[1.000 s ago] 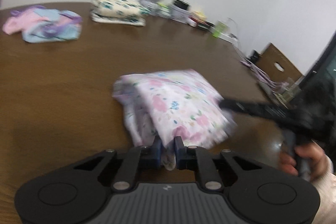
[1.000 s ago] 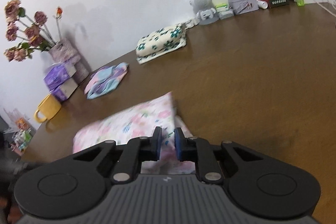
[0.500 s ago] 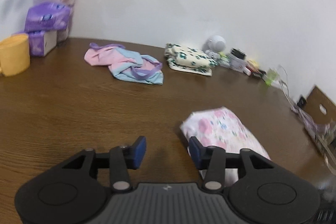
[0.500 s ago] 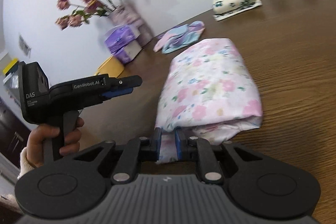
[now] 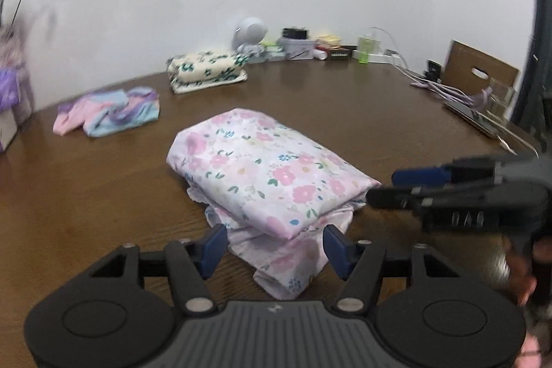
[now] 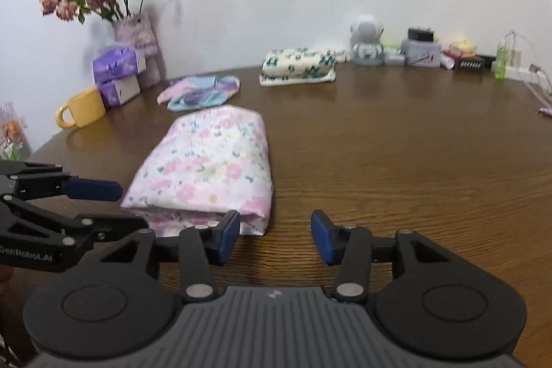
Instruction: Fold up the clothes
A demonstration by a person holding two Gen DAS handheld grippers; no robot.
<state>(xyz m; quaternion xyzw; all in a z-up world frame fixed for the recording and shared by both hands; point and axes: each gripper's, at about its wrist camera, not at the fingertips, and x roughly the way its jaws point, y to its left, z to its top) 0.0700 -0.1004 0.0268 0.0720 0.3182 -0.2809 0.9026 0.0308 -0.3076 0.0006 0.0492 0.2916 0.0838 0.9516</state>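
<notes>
A folded pink floral garment [image 5: 265, 175] [image 6: 207, 168] lies on the brown table [image 5: 86, 195]. In the left wrist view my left gripper [image 5: 275, 247] sits at its near edge. Its jaws are opening, the loose lower flap lies between the blue pads, and they do not press on it. My right gripper [image 6: 275, 235] is at the garment's near right corner. Its jaws are opening too, with only bare table between them. Each gripper also shows in the other view: the right gripper [image 5: 381, 187] at the cloth's right, the left gripper [image 6: 132, 207] at its left.
A crumpled pastel garment [image 6: 200, 92] and a folded cream floral cloth [image 6: 296, 66] lie further back. A yellow mug [image 6: 82, 107], tissue boxes [image 6: 117, 71] and a flower vase [image 6: 136, 31] stand at the left. Small items line the wall, and cables [image 5: 448, 88] run at the right.
Both grippers were shut on the floral garment and have let go and opened. The left opened first, then the right. The garment now rests folded on the table.
</notes>
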